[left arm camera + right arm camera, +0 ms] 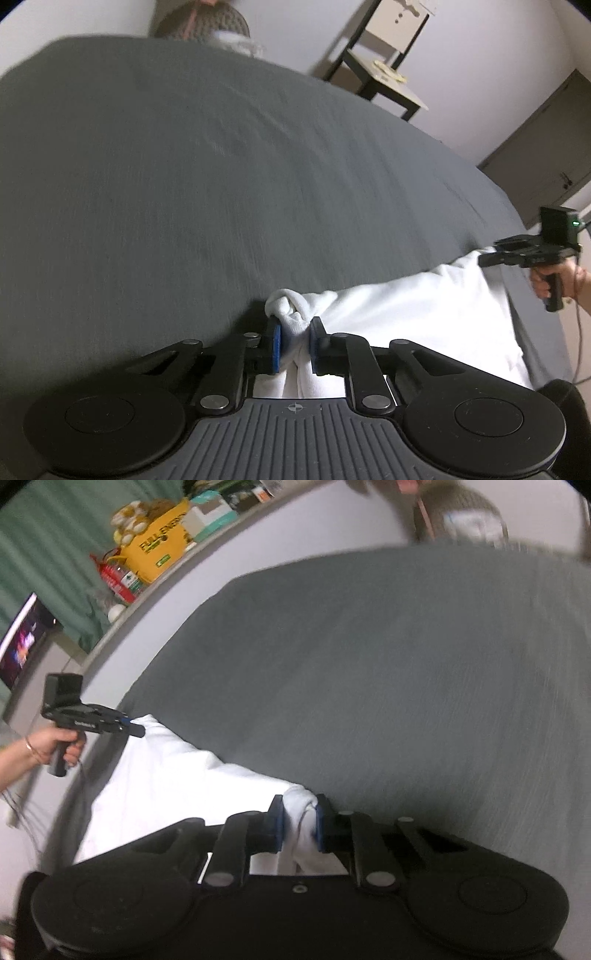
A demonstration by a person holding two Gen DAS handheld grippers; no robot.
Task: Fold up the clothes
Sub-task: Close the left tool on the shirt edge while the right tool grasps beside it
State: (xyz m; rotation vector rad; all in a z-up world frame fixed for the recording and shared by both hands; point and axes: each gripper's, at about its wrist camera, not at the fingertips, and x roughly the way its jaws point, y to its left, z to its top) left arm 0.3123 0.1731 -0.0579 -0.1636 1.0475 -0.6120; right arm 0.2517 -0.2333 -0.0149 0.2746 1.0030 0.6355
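A white garment (417, 306) lay at the near edge of a bed covered with a dark grey sheet (221, 177), stretched between the two tools. Its cloth was plain and smooth across the middle, with no print or label to be seen, and it bunched into thick rolled folds at each held corner.

The left gripper (294, 341) was pinching one bunched corner of the white garment between its blue pads (275, 345), the jaws drawn close on the cloth. The right gripper (299, 821) was likewise clamped on the opposite corner, a wad of white fabric squeezed between its pads (276, 821). In the left wrist view the right hand (554, 280) gripped its tool's handle at the far side of the garment; in the right wrist view the left hand (61, 746) did the same, a thin bracelet at its wrist.

On a ledge beyond the bed stood a yellow bag (162, 542) printed with "FULL ENERGY", the last letters partly cut off. Beside it was a red packet (120, 578) whose writing was too small to read. A lit screen (22, 642) showed at the left edge.
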